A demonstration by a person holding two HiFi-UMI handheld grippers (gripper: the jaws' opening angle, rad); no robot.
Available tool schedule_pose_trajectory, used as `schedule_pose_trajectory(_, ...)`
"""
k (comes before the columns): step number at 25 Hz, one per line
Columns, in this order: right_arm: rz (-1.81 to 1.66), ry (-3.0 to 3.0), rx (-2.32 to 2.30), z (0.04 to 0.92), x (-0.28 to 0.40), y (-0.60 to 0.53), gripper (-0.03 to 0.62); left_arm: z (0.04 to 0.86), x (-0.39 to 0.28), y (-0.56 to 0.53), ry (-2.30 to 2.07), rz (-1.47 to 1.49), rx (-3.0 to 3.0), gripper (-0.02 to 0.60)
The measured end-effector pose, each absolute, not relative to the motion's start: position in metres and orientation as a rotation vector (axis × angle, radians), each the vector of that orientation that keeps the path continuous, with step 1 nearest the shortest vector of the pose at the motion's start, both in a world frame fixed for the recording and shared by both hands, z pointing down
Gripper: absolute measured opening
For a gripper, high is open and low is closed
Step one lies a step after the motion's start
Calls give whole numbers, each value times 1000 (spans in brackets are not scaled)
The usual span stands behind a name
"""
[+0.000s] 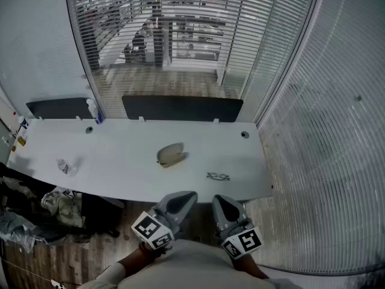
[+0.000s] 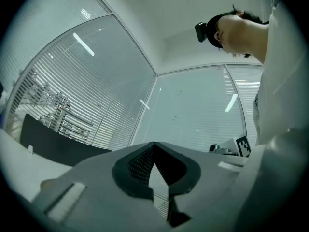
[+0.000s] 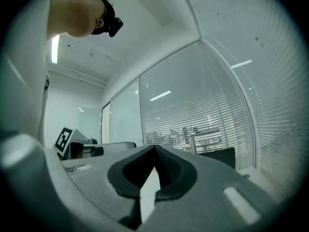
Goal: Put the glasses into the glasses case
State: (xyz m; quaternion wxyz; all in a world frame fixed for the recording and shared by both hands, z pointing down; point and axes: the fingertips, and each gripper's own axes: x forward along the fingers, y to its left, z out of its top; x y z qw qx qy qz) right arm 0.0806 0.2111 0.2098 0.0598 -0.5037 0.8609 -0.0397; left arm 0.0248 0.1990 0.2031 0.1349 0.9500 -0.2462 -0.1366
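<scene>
I hold left gripper (image 1: 180,202) and right gripper (image 1: 224,205) pressed together, short of long white bench (image 1: 120,152) near edge, thin dark-framed glasses (image 1: 218,176) beside that edge, grey oval glasses case (image 1: 171,154) mid-bench

Grey fingers (image 1: 180,202), black-white marker cubes (image 1: 152,230), pale top (image 1: 186,267)

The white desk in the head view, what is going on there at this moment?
A person holds a left claw and a right claw close to the body, at the near edge of the white desk. Both claws are shut and empty. The glasses lie on the desk, apart from the glasses case, which sits further in and to the left. Neither is touched, so the task has not yet begun.
</scene>
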Motion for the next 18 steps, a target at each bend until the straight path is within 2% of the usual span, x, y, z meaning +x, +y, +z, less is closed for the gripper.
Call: schedule_pose_trajectory(18, -117, 2569, -1534, 199, 88, 211, 0, 190, 34, 198, -700, -375, 2773, 2)
